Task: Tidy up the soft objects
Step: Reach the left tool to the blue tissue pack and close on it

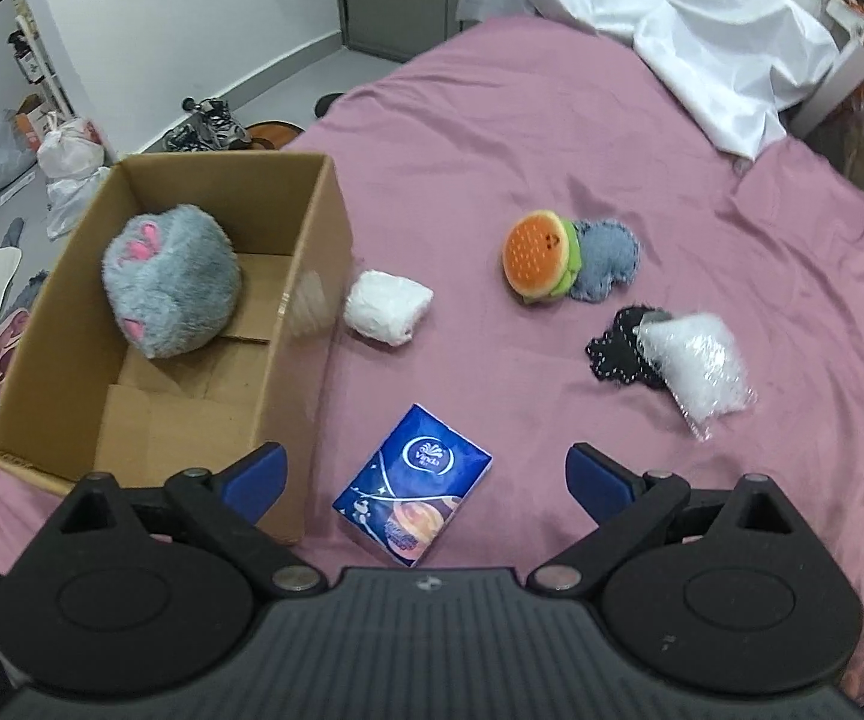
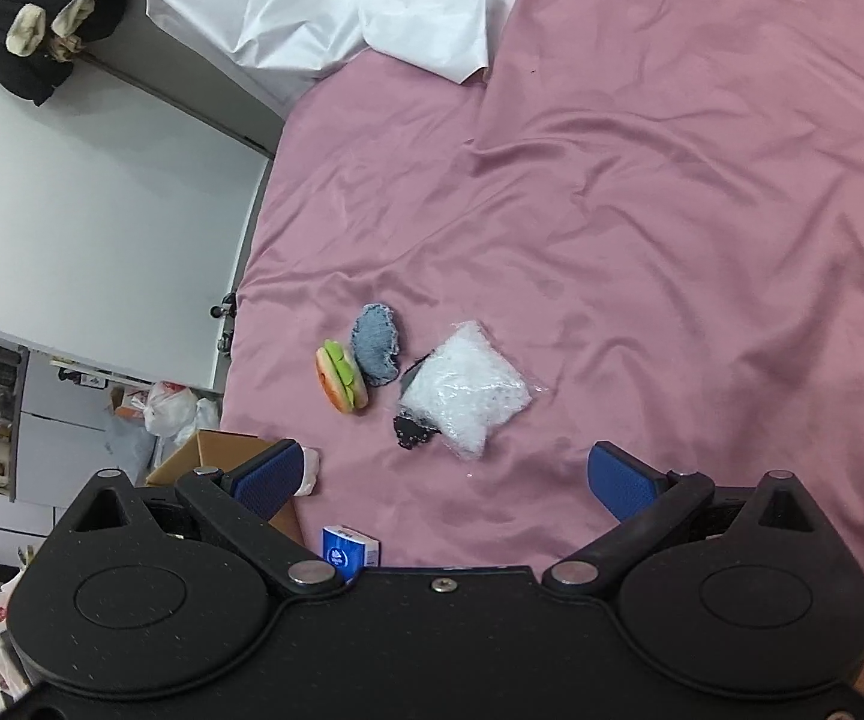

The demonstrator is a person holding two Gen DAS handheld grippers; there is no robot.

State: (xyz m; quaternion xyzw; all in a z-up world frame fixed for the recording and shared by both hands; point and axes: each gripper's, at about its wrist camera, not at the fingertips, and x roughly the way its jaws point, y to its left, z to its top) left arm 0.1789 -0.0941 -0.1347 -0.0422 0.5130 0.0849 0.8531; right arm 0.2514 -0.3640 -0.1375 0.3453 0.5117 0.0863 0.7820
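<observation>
A pink sheet (image 1: 552, 120) covers the bed, and the soft things lie scattered across it, none of them in either tool's grasp. The left gripper (image 1: 426, 474) hangs over the near edge with its blue fingers (image 1: 255, 477) spread wide and nothing between them; the blue tissue pack (image 1: 414, 483) lies flat on the sheet below the gap. The cardboard box (image 1: 312, 312) stands on the bed at the left, open-topped, with a grey plush toy (image 1: 171, 282) (pink markings on its fur) already inside. Just beside the box's right wall sits a white wrapped bundle (image 1: 387, 306). Farther off, the burger plush (image 1: 540, 264) leans against a denim-blue piece (image 1: 606, 261), and a clear bag of white filling (image 1: 693, 360) lies partly over a black dotted cloth (image 1: 612, 348). A rumpled white sheet (image 1: 702, 18) heaps at the far end. The right gripper (image 2: 444, 480) is likewise wide open and empty, well short of the bag. Only the left view looks into the box; the right view catches just its corner behind a finger, while showing the burger edge-on and dark clothes (image 2: 36, 18) piled beyond the bed. Bags and shoes (image 1: 210, 120) clutter the floor.
</observation>
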